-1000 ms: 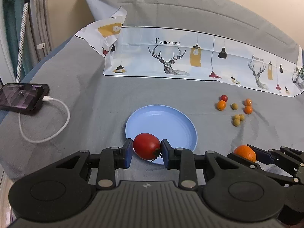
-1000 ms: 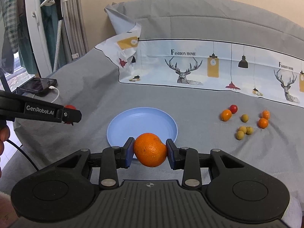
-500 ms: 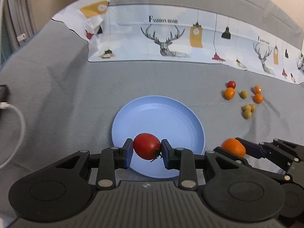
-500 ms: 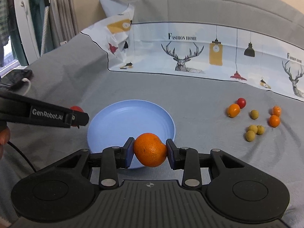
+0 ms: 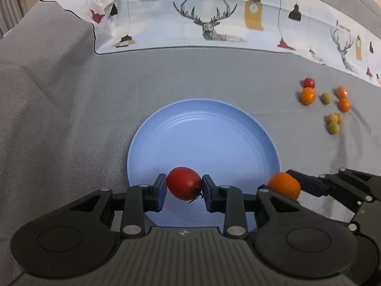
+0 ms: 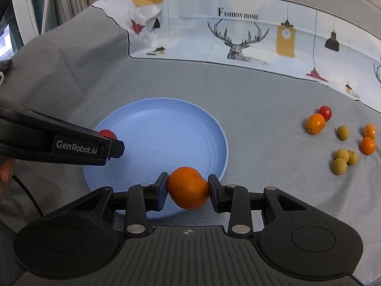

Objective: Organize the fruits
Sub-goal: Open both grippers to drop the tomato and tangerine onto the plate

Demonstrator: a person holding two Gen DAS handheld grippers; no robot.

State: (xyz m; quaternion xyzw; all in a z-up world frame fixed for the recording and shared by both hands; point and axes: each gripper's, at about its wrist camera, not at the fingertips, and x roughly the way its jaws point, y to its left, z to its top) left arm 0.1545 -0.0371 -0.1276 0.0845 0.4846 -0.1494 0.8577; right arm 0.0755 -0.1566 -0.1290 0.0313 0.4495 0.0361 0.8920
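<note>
My left gripper (image 5: 183, 184) is shut on a red tomato (image 5: 183, 183) and holds it over the near edge of the blue plate (image 5: 204, 133). My right gripper (image 6: 187, 187) is shut on an orange (image 6: 188, 187) and holds it over the plate's near right rim (image 6: 221, 143). In the left wrist view the orange (image 5: 283, 184) shows at the plate's right edge. In the right wrist view the tomato (image 6: 107, 133) peeks out behind the left gripper's finger at the plate's left side. The plate is empty.
A cluster of small fruits lies on the grey cloth to the right: a cherry tomato (image 6: 325, 112), small oranges (image 6: 315, 123) and green-yellow fruits (image 6: 340, 165). A printed deer-pattern cloth (image 6: 238, 38) lies at the back.
Both grippers moved forward and down toward the plate, each still holding its fruit. The plate now looks larger and closer in both views.
</note>
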